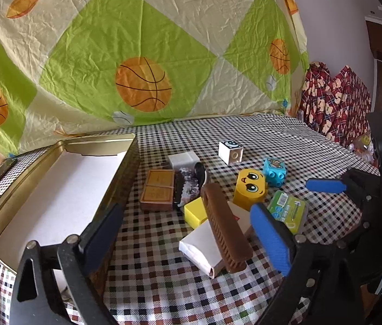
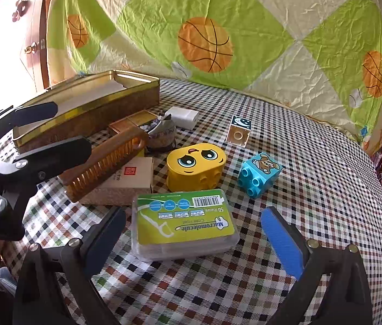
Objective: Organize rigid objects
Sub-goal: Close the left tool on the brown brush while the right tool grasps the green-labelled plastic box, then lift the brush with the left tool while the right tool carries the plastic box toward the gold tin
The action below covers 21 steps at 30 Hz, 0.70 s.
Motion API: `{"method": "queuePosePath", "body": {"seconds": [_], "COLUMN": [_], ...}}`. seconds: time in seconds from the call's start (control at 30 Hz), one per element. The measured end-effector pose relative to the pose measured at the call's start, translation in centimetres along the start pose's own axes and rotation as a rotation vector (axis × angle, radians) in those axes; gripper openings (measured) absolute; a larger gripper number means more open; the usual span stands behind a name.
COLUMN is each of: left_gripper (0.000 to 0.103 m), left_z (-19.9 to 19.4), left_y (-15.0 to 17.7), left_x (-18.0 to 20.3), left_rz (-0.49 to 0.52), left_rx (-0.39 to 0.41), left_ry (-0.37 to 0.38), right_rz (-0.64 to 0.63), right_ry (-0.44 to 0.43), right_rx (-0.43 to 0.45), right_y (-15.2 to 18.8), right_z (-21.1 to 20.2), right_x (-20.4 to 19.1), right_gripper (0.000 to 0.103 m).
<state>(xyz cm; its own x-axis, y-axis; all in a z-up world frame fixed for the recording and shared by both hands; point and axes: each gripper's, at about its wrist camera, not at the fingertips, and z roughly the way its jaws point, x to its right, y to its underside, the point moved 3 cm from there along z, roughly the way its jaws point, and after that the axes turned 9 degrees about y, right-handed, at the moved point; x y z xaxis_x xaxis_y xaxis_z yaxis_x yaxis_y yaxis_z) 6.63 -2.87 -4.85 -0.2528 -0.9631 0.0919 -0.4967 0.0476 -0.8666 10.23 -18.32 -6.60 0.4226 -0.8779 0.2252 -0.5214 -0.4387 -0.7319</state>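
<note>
Gold metal makes the tin (image 1: 63, 146), which stands open at the left of the checked table (image 2: 312, 189). Inside it only a white lining (image 1: 55, 195) shows; nothing else can be seen in it.

Nearest to the right wrist camera lies one clear floss box (image 2: 182, 224) with a green label, flat on the cloth, between the two spread fingers of the right gripper (image 2: 193, 241). The pads do not touch it. This gripper points down at the table.

Behind the floss box one brown brush (image 2: 104, 162) leans tilted over one pale carton (image 2: 134, 181). In the left wrist view the brush and carton sit ahead of the left gripper (image 1: 191, 241), whose fingers are also spread wide and pinch nothing. Its left finger is over the near corner of the tin; its blue right pad (image 1: 270, 238) is just beside the carton.

Toy blocks number four: one yellow face block (image 2: 196, 166), one blue block (image 2: 258, 174), one white block (image 2: 241, 130) farther back, and one small yellow block (image 1: 195, 212) beside the brush. Near the tin lie one brown box (image 1: 158, 193), one dark foil packet (image 1: 188, 187) touching it, and one white charger (image 2: 184, 116) behind them.

A basketball-print sheet (image 2: 218, 27) hangs behind the table.
</note>
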Motion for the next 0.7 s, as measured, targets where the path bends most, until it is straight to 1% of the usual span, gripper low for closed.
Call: {"method": "queuePosePath", "body": {"seconds": [0.03, 0.07, 0.1, 0.17, 0.23, 0.27, 0.33, 0.37, 0.4, 0.43, 0.47, 0.5, 0.7], "left_gripper": [0.092, 0.087, 0.083, 0.083, 0.068, 0.058, 0.042, 0.027, 0.023, 0.023, 0.017, 0.015, 0.014], "left_z": [0.3, 0.7, 1.1, 2.1, 2.7, 2.9, 3.2, 3.2, 3.2, 3.2, 3.1, 3.1, 2.6], "left_y": [-0.1, -0.1, -0.2, 0.0, 0.3, 0.4, 0.5, 0.6, 0.7, 0.7, 0.7, 0.6, 0.4], "left_x": [0.0, 0.1, 0.3, 0.7, 1.1, 1.4, 1.8, 1.9, 1.9, 1.8, 1.6, 1.5, 1.0], "left_rz": [-0.004, -0.008, -0.006, 0.002, 0.011, 0.02, 0.036, 0.036, 0.034, 0.027, 0.018, 0.008, -0.016], "left_rx": [-0.013, -0.027, -0.047, -0.099, -0.131, -0.142, -0.161, -0.166, -0.17, -0.169, -0.165, -0.161, -0.125], "left_ry": [0.007, 0.02, 0.039, 0.057, 0.082, 0.093, 0.093, 0.103, 0.111, 0.117, 0.124, 0.132, 0.132], "right_rz": [0.003, 0.008, 0.015, 0.019, 0.026, 0.037, 0.051, 0.054, 0.061, 0.066, 0.07, 0.076, 0.099], "right_ry": [-0.014, -0.03, -0.054, -0.07, -0.085, -0.094, -0.1, -0.099, -0.09, -0.083, -0.08, -0.077, -0.049], "right_rx": [-0.009, -0.023, -0.043, -0.048, -0.05, -0.048, -0.041, -0.039, -0.032, -0.025, -0.022, -0.013, 0.034], "right_y": [0.0, 0.0, 0.1, 0.1, 0.1, 0.2, 0.2, 0.2, 0.2, 0.3, 0.2, 0.2, 0.3], "right_z": [0.3, 0.6, 1.0, 1.1, 1.2, 1.2, 1.1, 1.0, 0.9, 0.8, 0.7, 0.6, -0.2], "right_x": [0.1, 0.2, 0.2, 0.3, 0.4, 0.6, 0.8, 0.8, 0.9, 1.0, 1.0, 1.1, 1.5], "right_gripper": [0.09, 0.085, 0.083, 0.082, 0.082, 0.082, 0.082, 0.082, 0.082, 0.082, 0.082, 0.082, 0.082]}}
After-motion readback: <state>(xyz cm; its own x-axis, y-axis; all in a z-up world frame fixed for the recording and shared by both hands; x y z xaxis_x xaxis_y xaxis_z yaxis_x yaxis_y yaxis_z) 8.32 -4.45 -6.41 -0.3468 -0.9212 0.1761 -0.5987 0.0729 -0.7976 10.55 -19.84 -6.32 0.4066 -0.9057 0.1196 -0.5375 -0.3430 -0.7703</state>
